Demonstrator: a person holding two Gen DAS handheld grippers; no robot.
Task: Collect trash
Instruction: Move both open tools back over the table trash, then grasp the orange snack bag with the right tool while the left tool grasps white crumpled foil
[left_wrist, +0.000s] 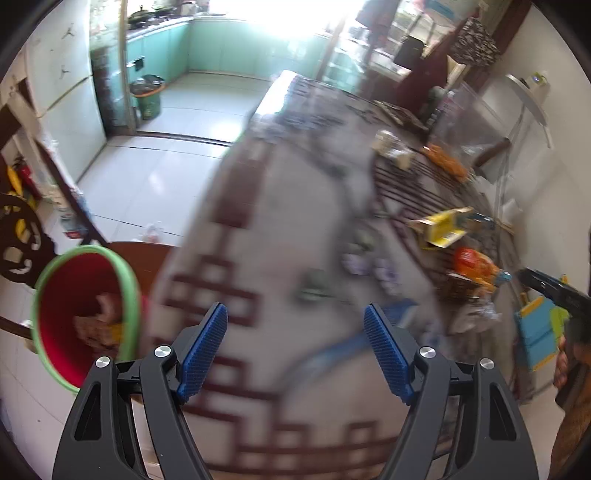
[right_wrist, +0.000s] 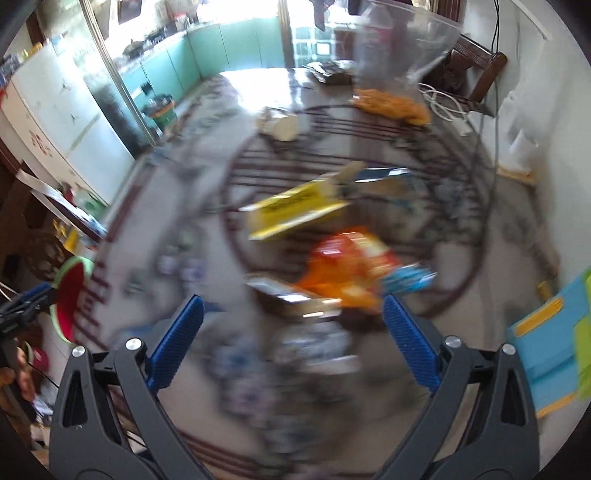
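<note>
Both hand-held grippers, left (left_wrist: 295, 354) and right (right_wrist: 293, 341), gape wide and empty. Trash – yellow box (right_wrist: 295, 212), orange bag (right_wrist: 347, 266) – lies on the surface (left_wrist: 258, 240); heavy blur risks a misjudged grab, far from the bin (left_wrist: 86, 317).

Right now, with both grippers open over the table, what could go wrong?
1. Both views are motion-blurred, so aiming at the yellow cardboard box or orange snack wrapper may miss.
2. The red bin with green rim sits past the table edge; a dropped item could land on the floor.
</note>
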